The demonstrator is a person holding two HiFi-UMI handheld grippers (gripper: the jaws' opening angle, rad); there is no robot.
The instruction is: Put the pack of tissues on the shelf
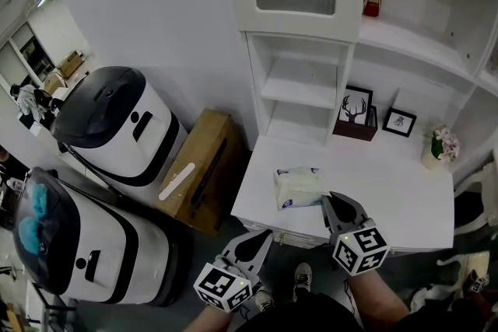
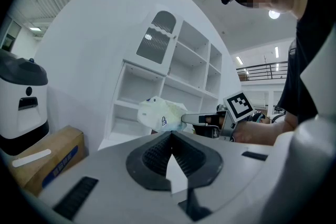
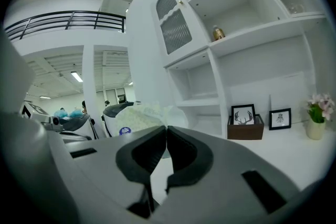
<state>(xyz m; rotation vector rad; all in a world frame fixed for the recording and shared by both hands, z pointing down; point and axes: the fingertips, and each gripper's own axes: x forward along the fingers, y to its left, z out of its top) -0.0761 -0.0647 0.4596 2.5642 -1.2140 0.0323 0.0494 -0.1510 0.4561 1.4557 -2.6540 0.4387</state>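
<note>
Nearest the head camera sit the two tools. The left hand-held gripper (image 1: 263,239) hangs low, off the front edge of the tabletop (image 1: 389,190), with its jaws together and nothing between them. The right hand-held gripper (image 1: 329,200) reaches over that edge, its tips meeting the near right end of the pack of tissues (image 1: 297,187). The pack is over the front left part of the tabletop, its long axis running roughly left to right. The open shelf (image 1: 299,93) lies beyond it and higher, a little to the left, beside a framed deer picture (image 1: 356,106).

Left gripper view: the closed, empty jaws of the left hand-held gripper (image 2: 170,136) point toward the pack (image 2: 157,112). The pack appears raised in front of the shelf (image 2: 136,105) and is pinched at one end by the right hand-held gripper (image 2: 185,119), so it juts sideways away from that tool.

Right gripper view: the right hand-held gripper (image 3: 166,129) has its jaws pressed together on the pack's edge, and the pack (image 3: 139,118) bulges ahead and to the left. The shelf (image 3: 202,99) stands straight ahead and above. As I judge it, the right hand has the load and is much the nearer, so the coming move is forward and up, carrying the pack's free end in first.
</note>
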